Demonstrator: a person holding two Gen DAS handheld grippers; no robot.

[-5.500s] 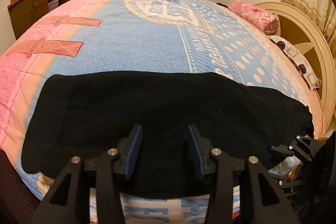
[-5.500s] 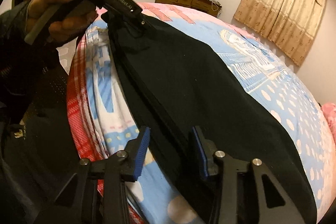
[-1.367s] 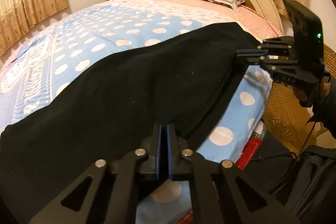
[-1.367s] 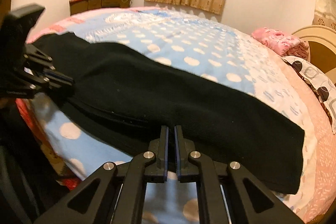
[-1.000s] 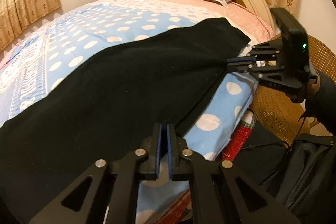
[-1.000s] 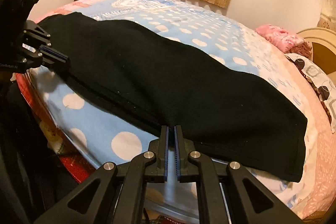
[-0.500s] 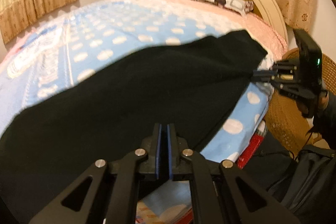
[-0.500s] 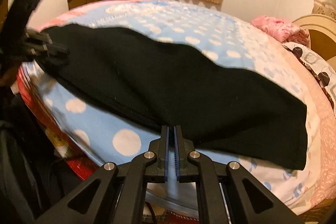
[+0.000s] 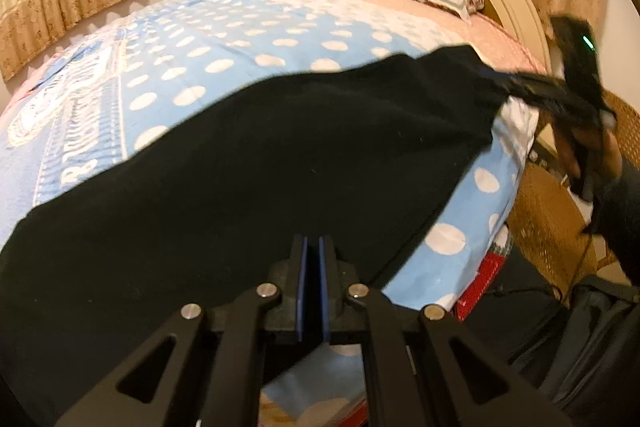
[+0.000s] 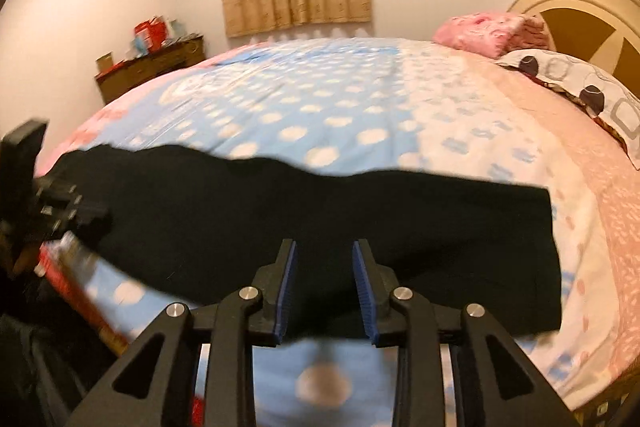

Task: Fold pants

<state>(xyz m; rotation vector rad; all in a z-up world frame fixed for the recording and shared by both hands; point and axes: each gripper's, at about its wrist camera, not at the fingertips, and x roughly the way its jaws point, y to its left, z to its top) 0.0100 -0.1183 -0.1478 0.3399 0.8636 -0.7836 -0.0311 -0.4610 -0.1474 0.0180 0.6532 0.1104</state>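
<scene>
Black pants (image 9: 260, 167) lie stretched along the near edge of the bed. My left gripper (image 9: 314, 241) is shut on their near edge, with the cloth pinched between the blue pads. In the right wrist view the pants (image 10: 320, 211) form a long dark band across the quilt. My right gripper (image 10: 324, 245) is opening; the pants' edge lies between its jaws, but the pads stand clear of it. The right gripper (image 9: 516, 85) appears blurred at the pants' far right end, held by a hand (image 9: 592, 147). The left gripper (image 10: 80, 213) shows at the pants' left end.
The bed carries a blue polka-dot quilt (image 10: 320, 99) with a pink border. Pillows (image 10: 492, 31) lie by the cream headboard (image 10: 580, 7). A wicker chair (image 9: 552, 211) and dark bags (image 9: 592, 347) stand beside the bed. A wooden dresser (image 10: 152, 67) is at the far wall.
The right gripper's jaws have parted and released the pants' edge. The right hand has shifted and rolled, so its view is blurred. The left gripper stays clamped.
</scene>
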